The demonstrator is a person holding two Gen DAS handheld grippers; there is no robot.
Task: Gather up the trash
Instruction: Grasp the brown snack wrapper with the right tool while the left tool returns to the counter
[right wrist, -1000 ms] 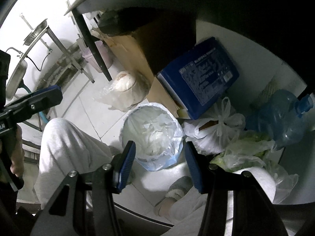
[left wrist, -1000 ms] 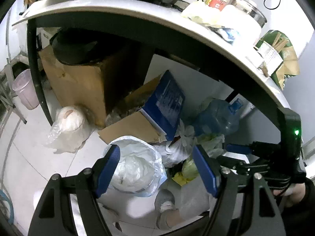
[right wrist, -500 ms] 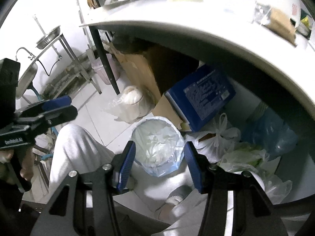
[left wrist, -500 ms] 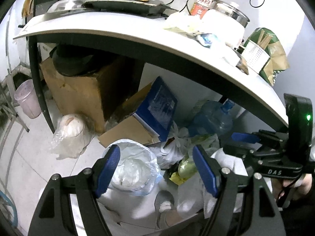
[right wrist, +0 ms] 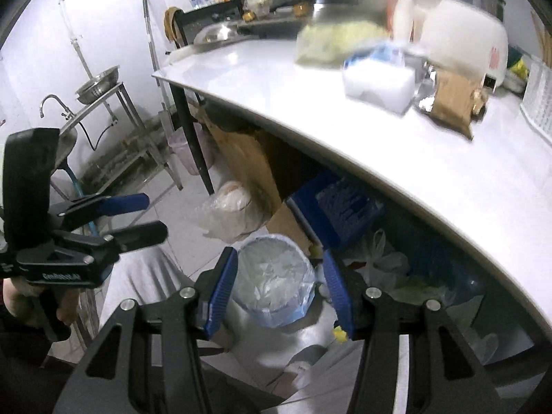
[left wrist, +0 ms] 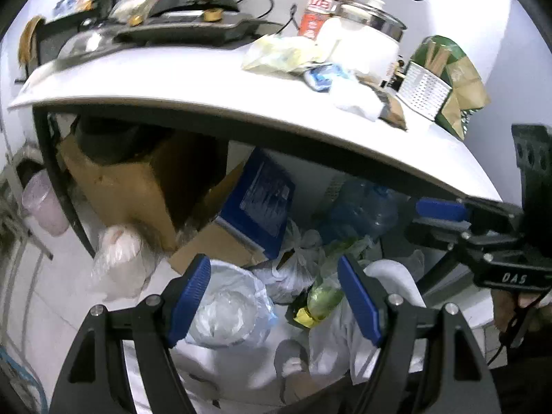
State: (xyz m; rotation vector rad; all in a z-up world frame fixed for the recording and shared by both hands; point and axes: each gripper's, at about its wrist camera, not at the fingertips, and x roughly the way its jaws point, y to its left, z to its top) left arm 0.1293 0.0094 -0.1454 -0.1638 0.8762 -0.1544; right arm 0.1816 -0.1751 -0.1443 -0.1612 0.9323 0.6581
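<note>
Right up close, the left gripper (left wrist: 274, 296) hangs with its blue pads spread wide and nothing between them, and the right gripper (right wrist: 281, 288) sits at a narrower gap, empty too. Just beyond both sets of jaws, down on the floor, the lined trash bin (right wrist: 274, 276) stands with crumpled white waste inside, a person's pale trouser leg (right wrist: 138, 276) beside it. To the bin's right lies a heap of tied plastic bags (left wrist: 296, 269) and a greenish bag (left wrist: 326, 293). Behind that, a blue box (left wrist: 262, 203) leans against a brown cardboard box (left wrist: 138, 186), with a big blue water bottle (left wrist: 362, 210) further right under the white table (left wrist: 172, 82). On the tabletop's right side, farther off, a brown packet (right wrist: 452, 107), a white tissue pack (right wrist: 379, 86) and a white cooker (left wrist: 362, 45) crowd together, blurred. Far left, a metal sink stand (right wrist: 103, 103) waits by the wall.
</note>
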